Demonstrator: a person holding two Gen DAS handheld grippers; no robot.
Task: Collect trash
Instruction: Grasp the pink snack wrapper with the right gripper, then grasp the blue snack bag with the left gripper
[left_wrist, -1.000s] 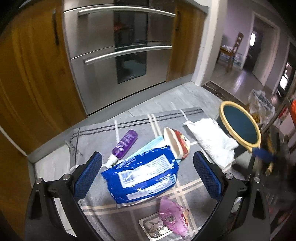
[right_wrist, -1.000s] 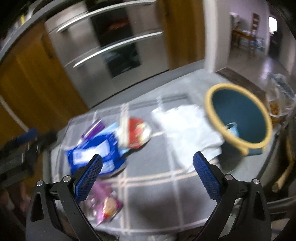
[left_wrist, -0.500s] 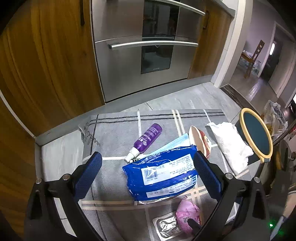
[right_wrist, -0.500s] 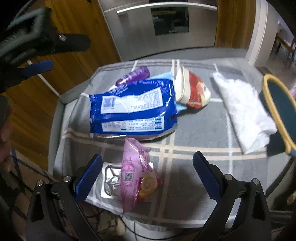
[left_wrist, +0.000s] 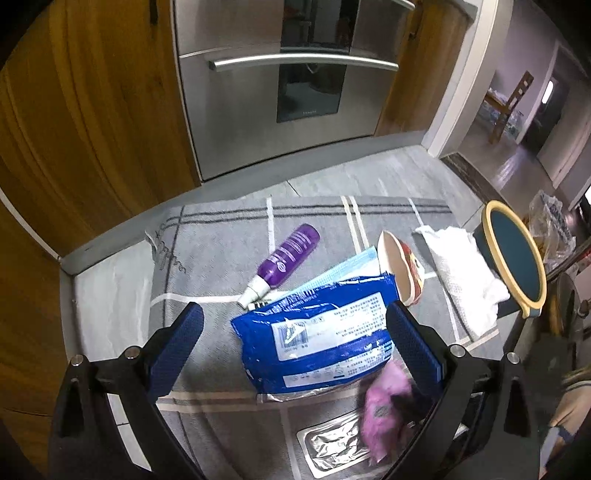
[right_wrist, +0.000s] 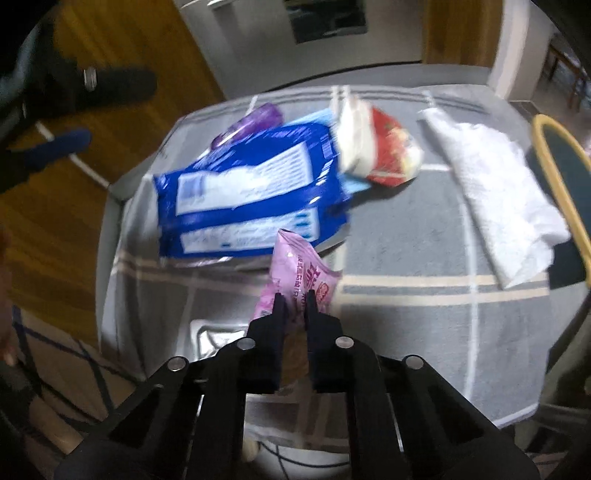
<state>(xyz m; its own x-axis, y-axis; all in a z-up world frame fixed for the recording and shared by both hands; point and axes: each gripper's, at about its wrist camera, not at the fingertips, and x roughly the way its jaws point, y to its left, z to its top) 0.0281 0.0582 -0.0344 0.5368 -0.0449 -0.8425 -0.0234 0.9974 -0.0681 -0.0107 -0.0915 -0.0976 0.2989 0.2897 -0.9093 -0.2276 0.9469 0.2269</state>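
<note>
We record that the right hand-held gripper (right_wrist: 294, 297), spread wide half a second ago, now pinches the pink wrapper (right_wrist: 300, 273) directly ahead of its tips. The first item is secured; the bin (right_wrist: 565, 166) lies far to its right. The left hand-held gripper (left_wrist: 293, 343) remains spread above the blue wipes pack (left_wrist: 317, 332), holding nothing.

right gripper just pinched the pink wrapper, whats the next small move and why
Probably lift it straight up a little. The right gripper is shut on the pink wrapper, which lies partly over a silver foil pack and close to the blue wipes pack. Then carry it toward the yellow-rimmed bin on the right.
</note>
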